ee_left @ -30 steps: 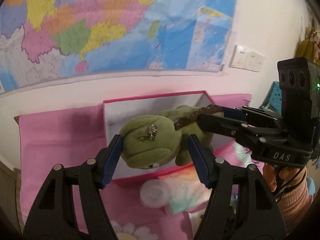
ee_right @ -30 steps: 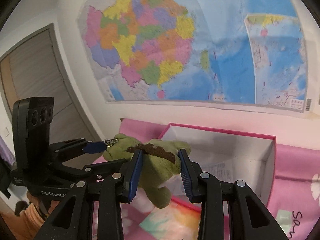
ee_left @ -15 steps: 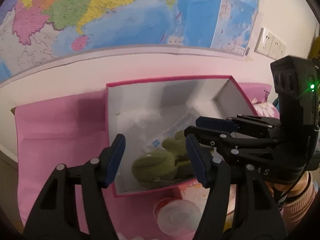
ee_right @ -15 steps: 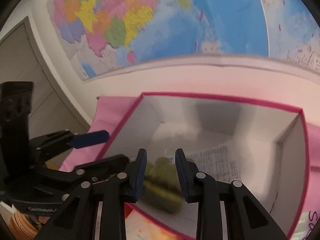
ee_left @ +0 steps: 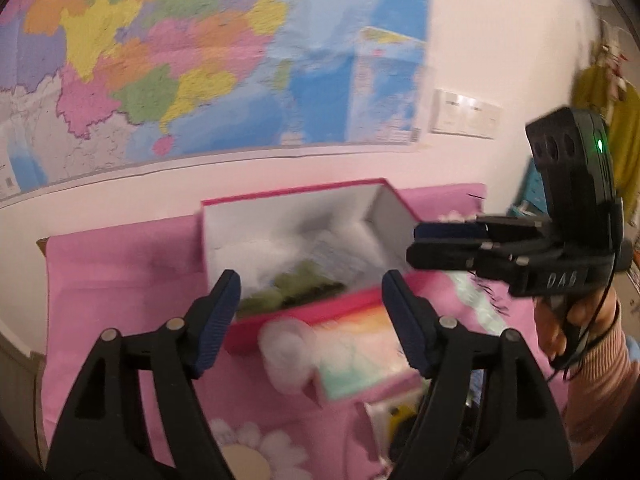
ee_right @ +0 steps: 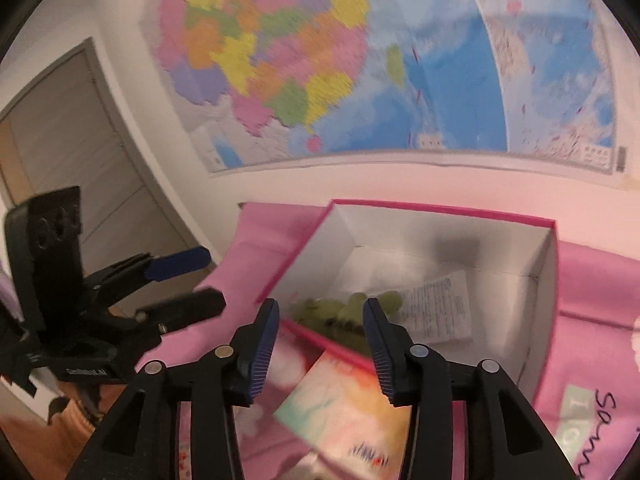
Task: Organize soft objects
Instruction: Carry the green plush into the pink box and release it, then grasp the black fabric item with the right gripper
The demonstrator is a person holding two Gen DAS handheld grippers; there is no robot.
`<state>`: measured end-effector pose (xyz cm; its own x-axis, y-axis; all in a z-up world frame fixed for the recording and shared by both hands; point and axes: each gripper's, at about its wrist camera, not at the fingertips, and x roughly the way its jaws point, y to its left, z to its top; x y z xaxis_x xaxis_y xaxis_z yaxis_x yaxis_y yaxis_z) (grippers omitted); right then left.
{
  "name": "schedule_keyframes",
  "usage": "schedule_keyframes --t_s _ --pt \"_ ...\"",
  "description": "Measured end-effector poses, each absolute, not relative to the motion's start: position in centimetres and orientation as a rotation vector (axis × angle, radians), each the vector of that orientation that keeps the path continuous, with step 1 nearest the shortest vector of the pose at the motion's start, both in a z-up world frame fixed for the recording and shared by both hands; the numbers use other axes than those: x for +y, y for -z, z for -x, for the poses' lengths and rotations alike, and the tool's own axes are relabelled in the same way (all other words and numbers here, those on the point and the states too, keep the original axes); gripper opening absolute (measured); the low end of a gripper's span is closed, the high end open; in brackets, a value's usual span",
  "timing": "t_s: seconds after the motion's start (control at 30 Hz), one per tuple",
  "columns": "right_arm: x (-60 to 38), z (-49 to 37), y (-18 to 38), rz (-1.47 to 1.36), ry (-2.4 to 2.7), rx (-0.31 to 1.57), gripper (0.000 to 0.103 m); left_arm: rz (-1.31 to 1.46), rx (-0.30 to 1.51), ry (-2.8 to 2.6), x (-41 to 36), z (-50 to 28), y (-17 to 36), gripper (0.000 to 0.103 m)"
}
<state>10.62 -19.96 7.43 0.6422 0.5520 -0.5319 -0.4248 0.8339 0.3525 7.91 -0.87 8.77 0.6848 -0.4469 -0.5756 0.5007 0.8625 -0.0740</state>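
Observation:
A green plush toy (ee_left: 296, 284) lies at the near end of the pink box with white walls (ee_left: 288, 216), on its floor. My left gripper (ee_left: 310, 292) hovers in front of the box's near wall; its jaws are opening and nothing is between them. My right gripper (ee_left: 416, 244) is off to the right of the box, held by a hand in a pink sleeve. In the right wrist view the plush toy (ee_right: 348, 312) shows beyond my right gripper (ee_right: 320, 312), whose jaws are opening and hold nothing. My left gripper (ee_right: 212, 280) stands left of the box (ee_right: 440, 212).
A pastel packet (ee_left: 360, 340) and a white round fluffy thing (ee_left: 284, 348) lie in front of the box on the pink cloth (ee_left: 120, 272). A printed paper slip (ee_right: 440, 312) lies in the box. A map (ee_left: 200, 60) hangs on the wall behind; a door (ee_right: 60, 140) stands left.
Both grippers held the plush above the box, lowered it inside, then let go. Now both have drawn back from it with wider jaws.

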Motion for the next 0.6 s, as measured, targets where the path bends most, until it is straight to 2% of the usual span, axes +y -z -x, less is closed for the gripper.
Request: schedule_keyframes --t_s 0.1,0.27,0.6 --pt "-20.6 -7.6 -8.4 -0.178 -0.578 0.646 0.054 -0.110 0.625 0.577 -1.4 -5.7 -8.1 0.074" --pt "-20.7 -3.7 -7.3 -0.104 -0.584 0.696 0.055 -0.121 0.685 0.638 -2.3 -3.3 -5.6 0.074" --pt "-19.0 -1.2 0.7 0.028 -0.545 0.947 0.055 -0.067 0.838 0.685 -2.5 -1.1 -0.2 0.074"
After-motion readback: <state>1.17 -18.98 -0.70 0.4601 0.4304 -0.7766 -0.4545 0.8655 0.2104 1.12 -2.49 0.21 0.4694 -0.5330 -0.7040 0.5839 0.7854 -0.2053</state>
